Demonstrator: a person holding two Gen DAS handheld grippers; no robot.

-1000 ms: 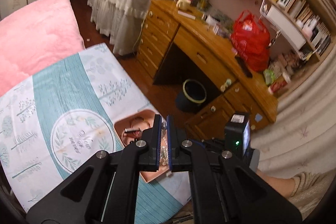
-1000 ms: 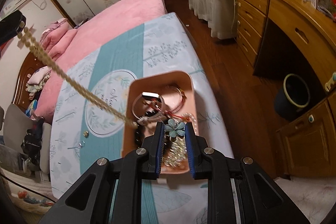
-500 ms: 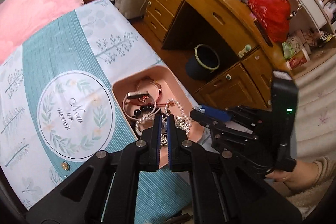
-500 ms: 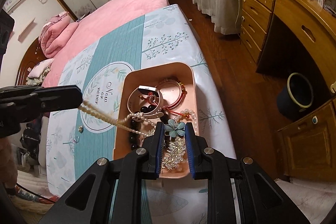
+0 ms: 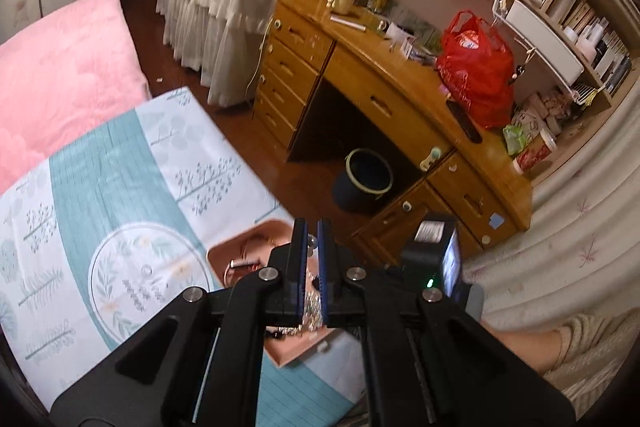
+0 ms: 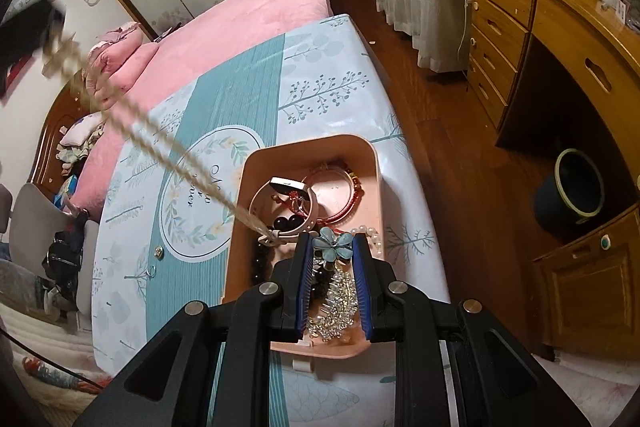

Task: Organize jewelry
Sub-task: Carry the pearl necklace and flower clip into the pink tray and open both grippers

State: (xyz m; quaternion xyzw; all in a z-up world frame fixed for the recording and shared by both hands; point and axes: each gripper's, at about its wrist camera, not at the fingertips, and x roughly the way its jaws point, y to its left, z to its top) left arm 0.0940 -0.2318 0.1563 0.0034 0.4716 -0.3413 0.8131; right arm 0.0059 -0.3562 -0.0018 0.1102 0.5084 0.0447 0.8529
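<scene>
Right gripper clamps a pale blue flower hairpin between its fingers, above the near end of the pink plastic tray. Left gripper pinches a blurred gold bead chain that runs taut from the tray, its jaws nearly together. Script lettering on the teal floral mat cannot be read.

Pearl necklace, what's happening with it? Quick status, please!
Left gripper shut on pearl necklace, strand stretched taut from pink tray. Right gripper shut on blue flower hairpin. Far end snagged among tray jewelry.
</scene>
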